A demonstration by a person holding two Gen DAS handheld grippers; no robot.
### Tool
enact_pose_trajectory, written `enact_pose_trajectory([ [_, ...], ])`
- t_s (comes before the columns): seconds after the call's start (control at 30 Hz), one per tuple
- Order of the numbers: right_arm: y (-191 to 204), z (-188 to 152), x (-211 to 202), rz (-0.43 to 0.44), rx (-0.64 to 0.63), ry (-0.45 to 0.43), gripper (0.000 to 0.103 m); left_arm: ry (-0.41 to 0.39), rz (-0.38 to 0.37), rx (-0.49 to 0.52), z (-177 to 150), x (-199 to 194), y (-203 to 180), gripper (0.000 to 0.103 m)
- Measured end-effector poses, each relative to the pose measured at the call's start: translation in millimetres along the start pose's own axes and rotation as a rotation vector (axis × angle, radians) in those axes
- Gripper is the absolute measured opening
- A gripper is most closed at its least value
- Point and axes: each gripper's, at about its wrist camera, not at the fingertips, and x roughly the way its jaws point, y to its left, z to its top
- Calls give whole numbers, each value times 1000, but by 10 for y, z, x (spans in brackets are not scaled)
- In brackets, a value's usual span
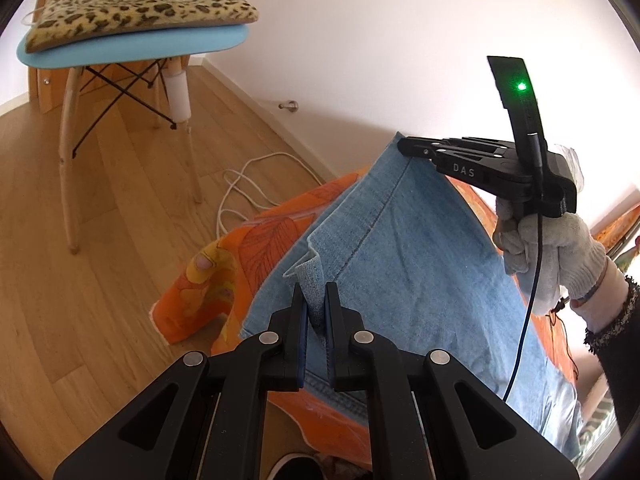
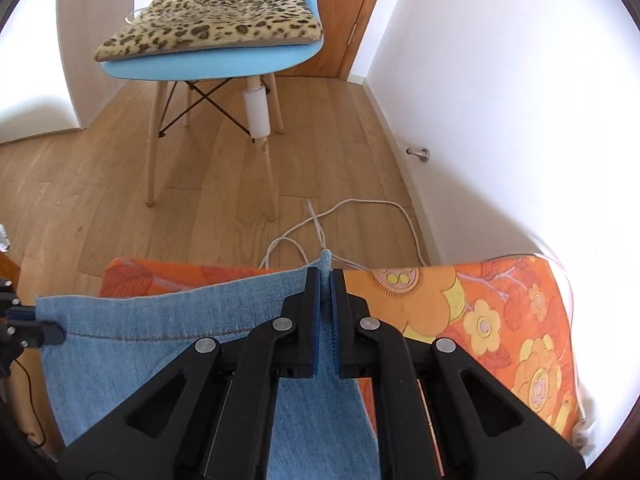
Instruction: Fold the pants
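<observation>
Light blue denim pants (image 1: 408, 276) lie over a surface draped in an orange flowered cloth (image 1: 256, 248). My left gripper (image 1: 316, 292) is shut on a pinched fold at the near corner of the hem. My right gripper (image 2: 326, 276) is shut on the opposite hem corner, lifting that edge off the cloth. In the left wrist view the right gripper (image 1: 404, 145) shows at the far corner of the pants, held by a white-gloved hand (image 1: 536, 248). In the right wrist view the pants (image 2: 168, 344) stretch leftwards to the left gripper (image 2: 60, 334) at the frame edge.
A blue chair (image 2: 224, 64) with a leopard-print cushion (image 2: 216, 16) stands on the wooden floor beyond the cloth. A white cable (image 2: 344, 216) loops on the floor near the white wall. A doorstop (image 2: 418, 154) sticks out of the wall.
</observation>
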Motion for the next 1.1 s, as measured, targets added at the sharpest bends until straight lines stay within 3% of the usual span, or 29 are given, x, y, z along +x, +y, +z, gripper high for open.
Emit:
enact_pose_trajectory([
  [0.4,12,-80,563,43,59,83,5,64,27,-30,-34,222,146,6],
  [0.5,-166,-65,468,82,149,88,16,64,49,-21,-17,196,140,14],
  [0.57,-264,-86,310,73,183,58,31,58,69,-22,-16,145,158,19],
  [0.63,-391,-142,115,71,242,24,35,57,85,-24,-26,102,173,20],
  [0.83,-726,-457,-536,56,368,-24,37,12,114,16,32,-183,46,19],
  [1.1,-1012,-1007,-1697,-31,460,-101,51,-59,86,126,248,-609,-417,19],
])
